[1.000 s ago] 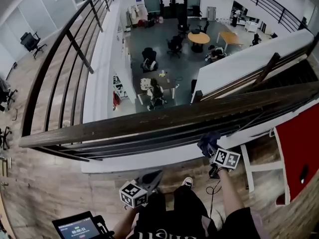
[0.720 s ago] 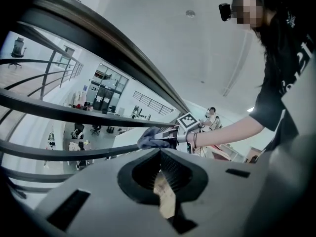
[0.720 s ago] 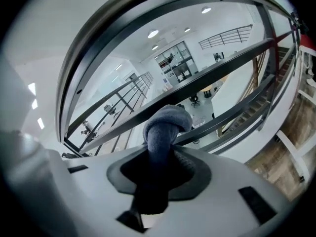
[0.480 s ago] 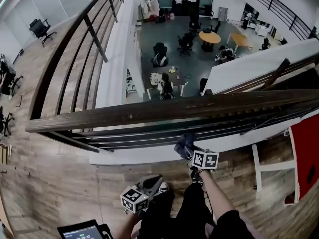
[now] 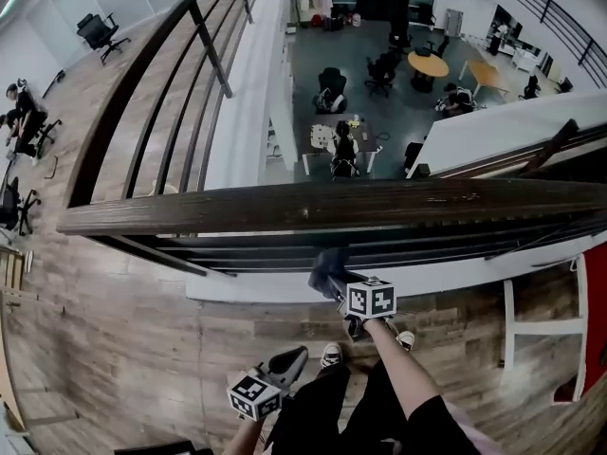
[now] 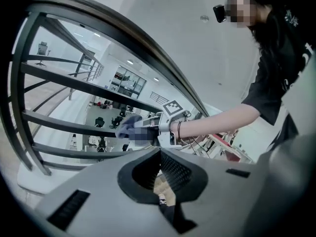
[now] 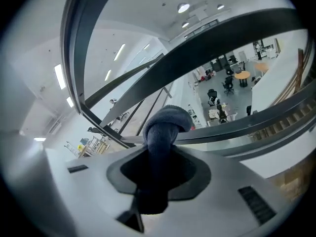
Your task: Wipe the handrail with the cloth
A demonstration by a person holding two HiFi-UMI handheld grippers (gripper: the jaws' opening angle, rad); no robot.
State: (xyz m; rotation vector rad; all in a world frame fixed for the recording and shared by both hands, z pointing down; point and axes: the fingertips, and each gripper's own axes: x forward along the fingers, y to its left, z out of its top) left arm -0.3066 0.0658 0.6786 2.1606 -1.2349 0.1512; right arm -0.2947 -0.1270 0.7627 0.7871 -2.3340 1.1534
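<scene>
The right gripper (image 5: 334, 281) is the one in play. Its fingers are clenched on the cloth (image 5: 325, 262), a dark blue wad bulging forward out of the grip. In the right gripper view the cloth (image 7: 165, 125) fills the gap between the fingers of the right gripper (image 7: 160, 149) and pokes out towards the railing bars.

The handrail (image 5: 285, 207) is a broad dark wooden beam whose long axis runs straight across in front of the person, left to right. From the head view, the cloth sits on the near side of the beam and lower than its top face, at the level of the thin bars underneath. I can't tell whether it touches one of those bars, but it isn't on the top of the rail. It's roughly at the middle of the rail's run.

The left gripper (image 5: 289, 356) hangs back by the person's legs over the wooden floor (image 5: 114, 349), well apart from the rail. In its own view the left gripper (image 6: 159, 152) has its fingers pressed together on nothing.

So the right side is clearly nearer, and I reckon the next move is up and forward onto the beam, then a sweep along its length.
</scene>
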